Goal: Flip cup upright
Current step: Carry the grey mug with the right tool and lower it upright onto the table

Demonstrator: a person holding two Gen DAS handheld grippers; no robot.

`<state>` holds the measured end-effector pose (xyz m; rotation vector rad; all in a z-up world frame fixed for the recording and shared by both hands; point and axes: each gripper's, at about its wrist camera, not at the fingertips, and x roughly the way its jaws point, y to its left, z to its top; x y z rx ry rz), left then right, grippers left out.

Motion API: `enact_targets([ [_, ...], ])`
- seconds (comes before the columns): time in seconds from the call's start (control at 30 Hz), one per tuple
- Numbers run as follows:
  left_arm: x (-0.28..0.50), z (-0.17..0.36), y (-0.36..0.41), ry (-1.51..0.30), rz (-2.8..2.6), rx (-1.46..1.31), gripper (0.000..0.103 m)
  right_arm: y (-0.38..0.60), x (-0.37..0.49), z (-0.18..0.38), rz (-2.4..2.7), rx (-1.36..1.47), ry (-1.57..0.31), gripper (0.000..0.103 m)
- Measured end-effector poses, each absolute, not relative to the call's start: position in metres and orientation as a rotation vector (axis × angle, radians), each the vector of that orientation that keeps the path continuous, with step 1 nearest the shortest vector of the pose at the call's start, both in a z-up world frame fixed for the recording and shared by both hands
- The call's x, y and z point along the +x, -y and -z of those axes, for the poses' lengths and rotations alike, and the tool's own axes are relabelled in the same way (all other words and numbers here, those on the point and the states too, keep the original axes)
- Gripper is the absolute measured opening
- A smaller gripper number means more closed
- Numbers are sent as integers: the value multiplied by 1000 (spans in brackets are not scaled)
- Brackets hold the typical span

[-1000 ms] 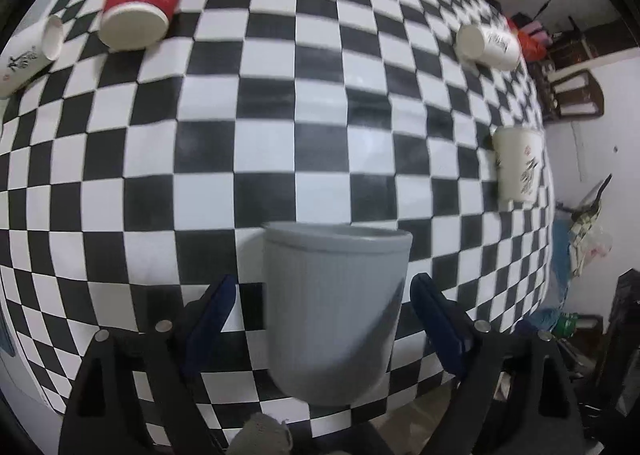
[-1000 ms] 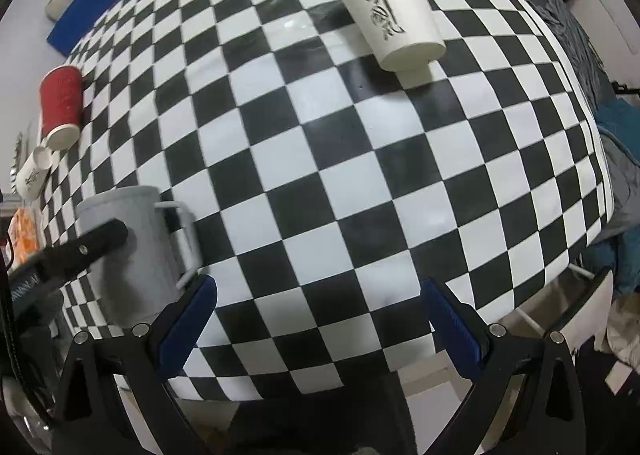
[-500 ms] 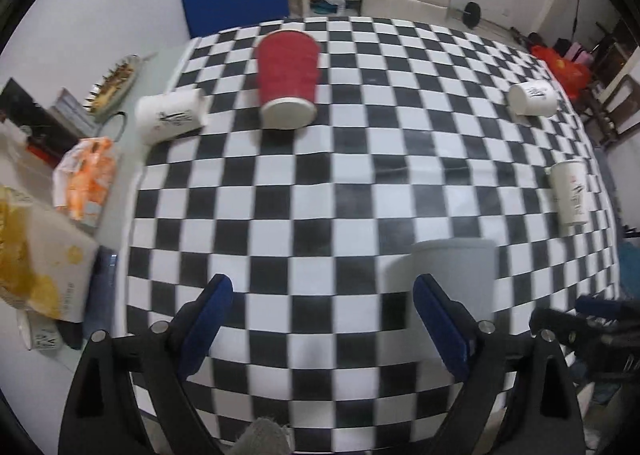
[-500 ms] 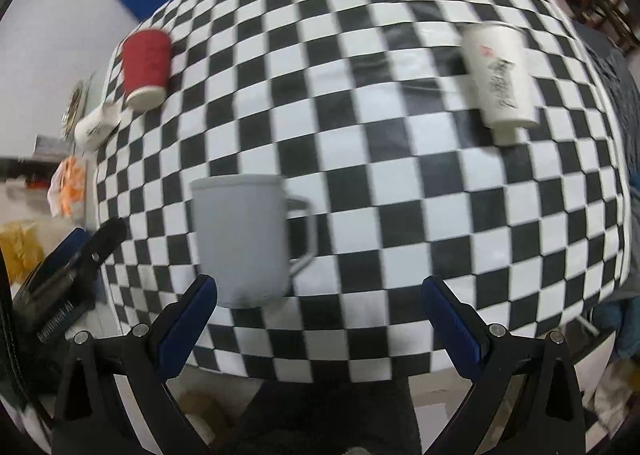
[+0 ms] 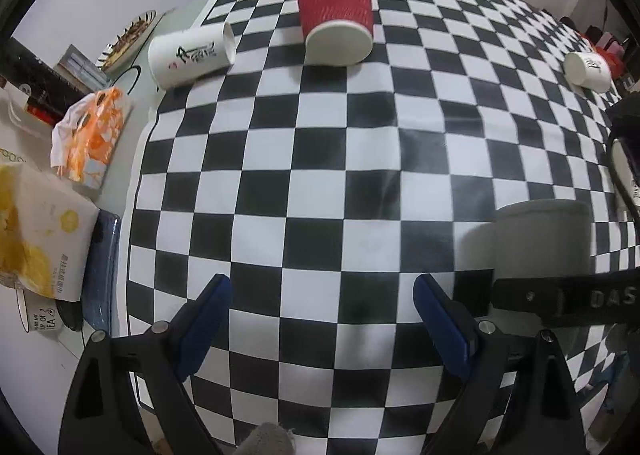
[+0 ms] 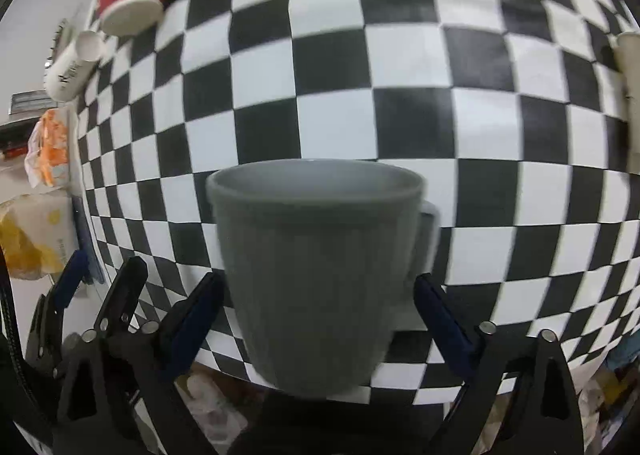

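Observation:
A grey mug (image 6: 316, 275) stands upright near the front edge of the checkered table, its handle to the right. My right gripper (image 6: 316, 307) is open, its blue fingers on either side of the mug, not pressing it. In the left wrist view the mug (image 5: 544, 239) stands at the right, partly hidden by the right gripper's black finger. My left gripper (image 5: 324, 315) is open and empty over the table, left of the mug.
A red paper cup (image 5: 336, 11) and a white printed cup (image 5: 192, 53) lie on their sides at the far left. Another white cup (image 5: 588, 69) lies far right. Snack bags (image 5: 90, 135) and a tissue box sit off the table's left edge.
My left gripper has let go of the mug and drawn back to the left. My right gripper has moved in until the mug stands between its open fingers.

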<state>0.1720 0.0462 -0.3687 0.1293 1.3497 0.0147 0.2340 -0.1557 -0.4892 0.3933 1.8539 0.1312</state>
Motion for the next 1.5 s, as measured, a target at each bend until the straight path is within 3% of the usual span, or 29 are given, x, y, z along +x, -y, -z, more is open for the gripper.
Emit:
enact_targets([
  [0.33,181,376,-54,-1365,-19,106,92,150,238,485,-144,366,-1762,83],
  [0.67,217,383,-54,-1366,-23,16,92,179,274,441,-97,350,-1308,83],
  [0.97,233,406,-65,-1387,-51,-16,92,159,299,451,-39,229,-984,83],
  [1.37,217,399,-78,-1371,-39,-1,92,143,253,458,-61,93,-1040,83],
  [1.5,208,382,-78,-1328,-31,20,92,140,245,453,-48,80,-1067,88],
])
